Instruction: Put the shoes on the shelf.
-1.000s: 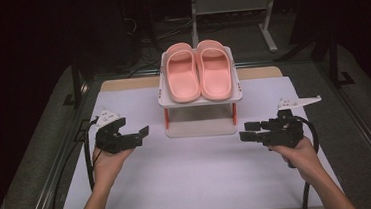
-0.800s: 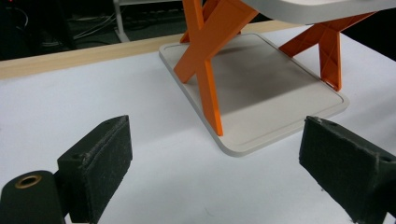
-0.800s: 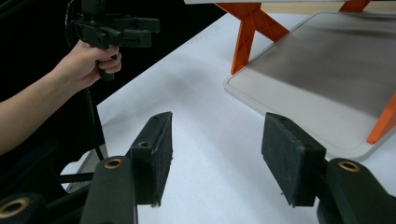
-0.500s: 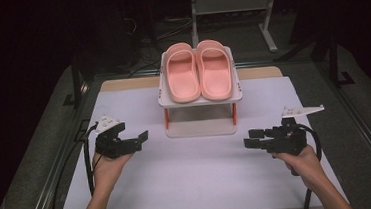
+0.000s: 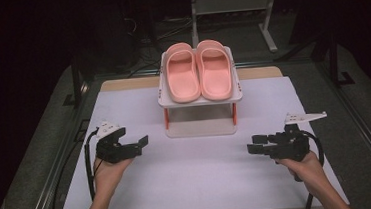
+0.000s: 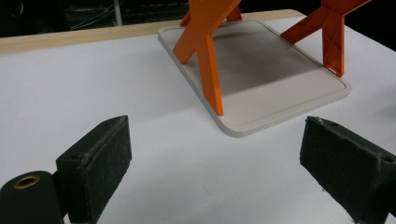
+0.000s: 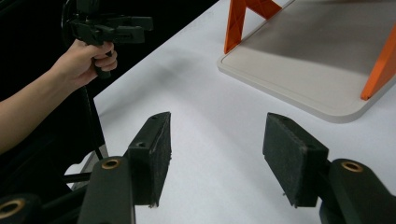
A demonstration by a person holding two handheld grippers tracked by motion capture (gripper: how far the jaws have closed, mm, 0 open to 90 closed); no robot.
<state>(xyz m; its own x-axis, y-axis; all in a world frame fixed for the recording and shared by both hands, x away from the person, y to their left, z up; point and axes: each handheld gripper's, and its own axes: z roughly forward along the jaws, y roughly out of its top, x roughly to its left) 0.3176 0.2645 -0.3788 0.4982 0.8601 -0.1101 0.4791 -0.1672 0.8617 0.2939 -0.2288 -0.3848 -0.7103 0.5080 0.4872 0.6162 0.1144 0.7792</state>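
A pair of pink slippers, the left slipper (image 5: 182,74) beside the right slipper (image 5: 215,69), lies on the top shelf of a small white rack (image 5: 201,101) with orange legs. The rack stands at the far middle of the white table. My left gripper (image 5: 141,143) hovers left of the rack, open and holding nothing. In the left gripper view its gripper (image 6: 215,130) points at the rack's base plate (image 6: 275,70) and an orange leg (image 6: 205,56). My right gripper (image 5: 253,145) is low over the table to the rack's right, open, nothing between its pads (image 7: 218,120).
The white table top (image 5: 205,183) has a wooden strip along its far edge (image 5: 126,83). Dark floor and metal frames surround it. In the right gripper view the other hand (image 7: 86,58) and its gripper show far off across the table, and the rack's base corner (image 7: 299,70) lies ahead.
My right gripper has sunk and drawn toward the near edge of the table. The left gripper has hardly moved. Both stay open.
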